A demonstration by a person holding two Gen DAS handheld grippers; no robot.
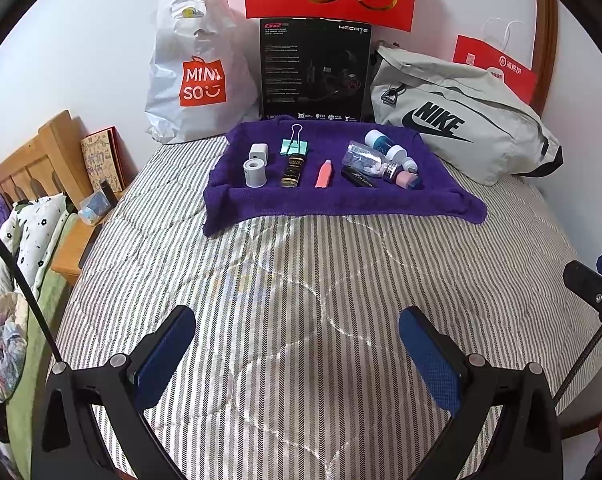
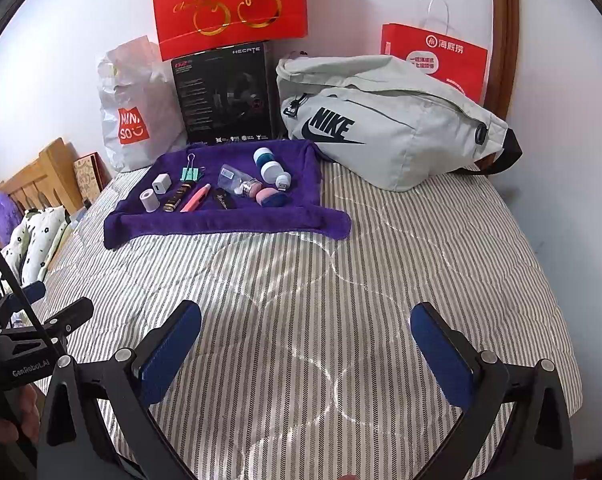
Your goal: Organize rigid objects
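hovering over the striped bedspread point(image 1: 301, 280), left gripper point(image 1: 297, 354) and right gripper point(image 2: 306, 354) are both gaping empty; small items are lying on purple towel point(image 1: 341, 204).

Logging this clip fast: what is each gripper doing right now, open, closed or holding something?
Left gripper: open, holding nothing, above the striped quilt.
Right gripper: open, holding nothing, also over the quilt.

The left gripper point(image 1: 297, 344) hangs with its jaws spread wide and nothing between them, blue-padded fingers point(image 1: 167, 354) pointing toward 12 o'clock. The right gripper point(image 2: 307, 344) is likewise wide apart and empty, aimed at 12 o'clock; its neighbour shows at 9 o'clock, gripped by a hand point(image 2: 9, 412).
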